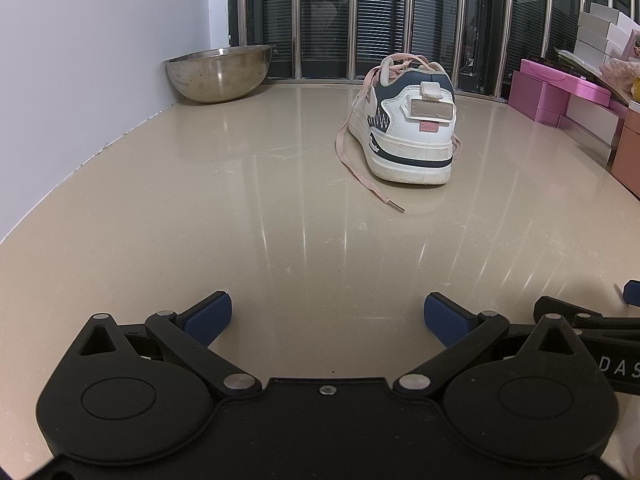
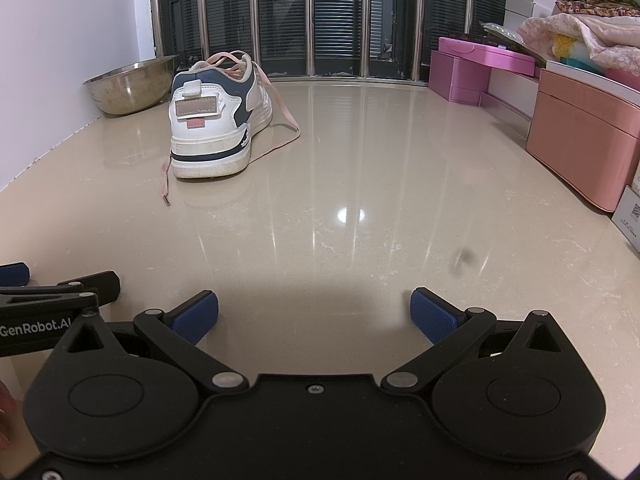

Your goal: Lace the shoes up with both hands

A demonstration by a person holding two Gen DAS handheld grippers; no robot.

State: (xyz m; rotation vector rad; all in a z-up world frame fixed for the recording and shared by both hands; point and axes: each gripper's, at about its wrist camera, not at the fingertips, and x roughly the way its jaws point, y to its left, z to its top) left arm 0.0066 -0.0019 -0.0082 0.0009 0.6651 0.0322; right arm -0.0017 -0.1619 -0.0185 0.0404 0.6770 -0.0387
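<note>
White-and-navy sneaker (image 1: pixel 404 120) standing upright on the far part of the beige worktop (image 1: pixel 260 208), heel toward the cameras, toe toward the barred window. Pink laces (image 1: pixel 352 148) untied: one end trailing down the left side to a tip lying near on the worktop, the other looping off to the right (image 2: pixel 286 118).

Left hand-held gripper (image 1: pixel 328 316) and right hand-held gripper (image 2: pixel 314 314) both low at the near edge, side by side, jaws spread wide, nothing held, well apart from the shoe.

Likely trouble: thin flat lace slipping from the pads or lying too flush to pinch; a tug on one end dragging the light shoe across the glossy top; eyelets hidden from this heel-on angle; steel bowl (image 1: pixel 218 74) far left and pink boxes (image 2: pixel 580 136) right crowding wide swings.
</note>
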